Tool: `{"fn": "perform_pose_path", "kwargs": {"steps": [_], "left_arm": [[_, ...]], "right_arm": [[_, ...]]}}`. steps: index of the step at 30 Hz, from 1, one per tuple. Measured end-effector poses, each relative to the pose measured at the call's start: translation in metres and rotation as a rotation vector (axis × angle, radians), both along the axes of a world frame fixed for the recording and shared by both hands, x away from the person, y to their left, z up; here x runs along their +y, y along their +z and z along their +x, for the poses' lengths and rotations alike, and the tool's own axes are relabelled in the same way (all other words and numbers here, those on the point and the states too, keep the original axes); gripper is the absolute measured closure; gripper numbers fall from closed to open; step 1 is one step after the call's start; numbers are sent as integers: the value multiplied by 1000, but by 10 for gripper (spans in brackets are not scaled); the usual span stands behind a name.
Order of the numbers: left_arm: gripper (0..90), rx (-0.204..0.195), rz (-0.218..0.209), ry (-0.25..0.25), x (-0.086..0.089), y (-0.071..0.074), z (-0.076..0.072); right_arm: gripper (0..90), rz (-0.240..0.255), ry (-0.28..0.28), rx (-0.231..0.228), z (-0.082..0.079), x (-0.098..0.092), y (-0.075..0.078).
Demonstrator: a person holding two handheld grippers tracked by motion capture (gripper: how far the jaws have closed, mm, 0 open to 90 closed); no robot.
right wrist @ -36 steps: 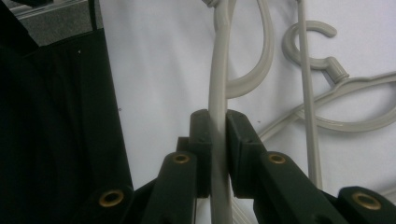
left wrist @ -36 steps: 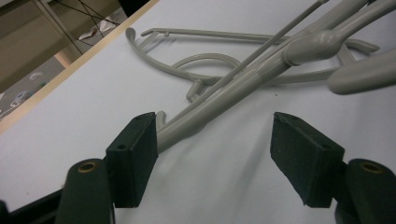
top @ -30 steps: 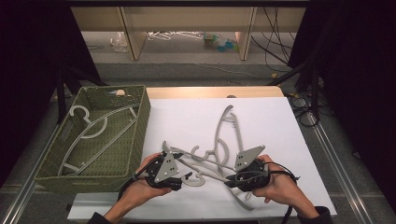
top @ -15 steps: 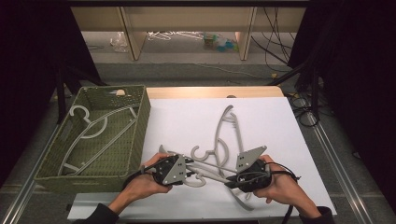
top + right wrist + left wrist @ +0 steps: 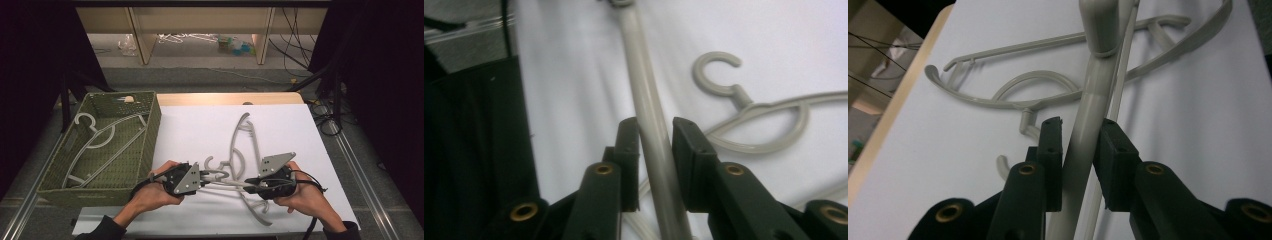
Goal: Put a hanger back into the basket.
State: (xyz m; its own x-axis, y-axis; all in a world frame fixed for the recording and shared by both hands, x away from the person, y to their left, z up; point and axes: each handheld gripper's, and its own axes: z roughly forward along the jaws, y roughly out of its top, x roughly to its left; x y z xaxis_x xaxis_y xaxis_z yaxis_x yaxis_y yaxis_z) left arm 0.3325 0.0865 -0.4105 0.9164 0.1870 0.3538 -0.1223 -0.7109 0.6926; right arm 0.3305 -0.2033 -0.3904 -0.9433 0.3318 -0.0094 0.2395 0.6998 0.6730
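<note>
A grey plastic hanger (image 5: 227, 183) lies across the near part of the white table (image 5: 195, 130), and both grippers hold it. My left gripper (image 5: 204, 177) is shut on its bar from the left. In the left gripper view that bar (image 5: 1098, 75) runs up between the jaws of the left gripper (image 5: 1081, 125). My right gripper (image 5: 251, 186) is shut on the same hanger from the right. In the right gripper view, the right gripper (image 5: 655, 124) has its jaws pressed on the bar (image 5: 639, 60). A second grey hanger (image 5: 240, 145) lies tangled beneath, reaching toward the table's middle.
A green woven basket (image 5: 150, 135) stands at the table's left edge with another grey hanger (image 5: 100, 140) lying inside. The wooden table edge (image 5: 225, 98) runs along the far side. Dark curtains flank both sides, and cables (image 5: 325, 115) trail off to the right.
Both hands have shifted slightly to the right, the right gripper rising a little. The grip on the hanger is unchanged.
</note>
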Motion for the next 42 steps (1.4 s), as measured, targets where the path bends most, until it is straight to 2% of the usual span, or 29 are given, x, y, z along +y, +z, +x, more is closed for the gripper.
{"fn": "perform_pose_path", "kwargs": {"steps": [1,3,6,7,8,9,10,12,14,15,16,17,18,19,21,23,24,25,28,30,34,35,38,42], "left_arm": [[745,20,-16,2,0,1,0],[752,62,-22,12,0,1,-1],[764,162,-46,28,-2,4,-2],[771,180,-58,30,-2,4,-3],[777,191,-52,29,-3,4,-4],[781,201,-58,41,-3,4,-5],[787,216,-60,43,-3,4,-5],[793,255,-87,65,-2,3,-4],[794,270,-99,87,0,3,-1],[794,284,-119,105,3,3,1],[794,284,-119,105,3,3,1],[794,303,-134,131,7,4,3],[794,306,-140,143,9,4,4],[794,335,-161,171,14,6,7],[793,365,-202,204,20,6,11],[794,380,-221,227,27,7,15],[793,405,-249,245,31,7,17],[794,412,-264,265,35,8,19],[793,428,-306,286,43,11,21],[793,436,-357,307,50,15,21],[792,447,-415,325,61,23,22],[792,447,-415,325,61,23,22],[792,456,-448,353,70,32,22],[792,460,-504,366,81,41,22]], "right_arm": [[729,0,-17,-5,1,-1,0],[707,7,-32,-4,2,-2,0],[648,12,-68,-11,4,-4,-1],[629,22,-86,-18,5,-3,-3],[626,14,-85,-15,6,-4,-2],[610,27,-102,-33,6,-3,-3],[578,30,-112,-29,6,-4,-1],[530,55,-136,-37,6,-5,1],[488,78,-160,-48,7,-6,2],[476,78,-164,-36,7,-7,3],[476,78,-164,-36,7,-7,3],[464,86,-174,-47,7,-7,3],[432,119,-218,-86,8,-8,6],[432,140,-230,-90,9,-9,7],[428,174,-255,-113,8,-12,11],[419,191,-258,-112,6,-12,14],[407,197,-257,-112,5,-12,14],[397,198,-254,-111,4,-11,14],[371,205,-253,-100,2,-9,10],[361,207,-260,-89,1,-7,7],[344,222,-261,-96,-1,-8,3],[343,229,-263,-80,-2,-8,2],[343,233,-268,-98,-3,-10,1],[351,248,-272,-85,-4,-12,0]]}}
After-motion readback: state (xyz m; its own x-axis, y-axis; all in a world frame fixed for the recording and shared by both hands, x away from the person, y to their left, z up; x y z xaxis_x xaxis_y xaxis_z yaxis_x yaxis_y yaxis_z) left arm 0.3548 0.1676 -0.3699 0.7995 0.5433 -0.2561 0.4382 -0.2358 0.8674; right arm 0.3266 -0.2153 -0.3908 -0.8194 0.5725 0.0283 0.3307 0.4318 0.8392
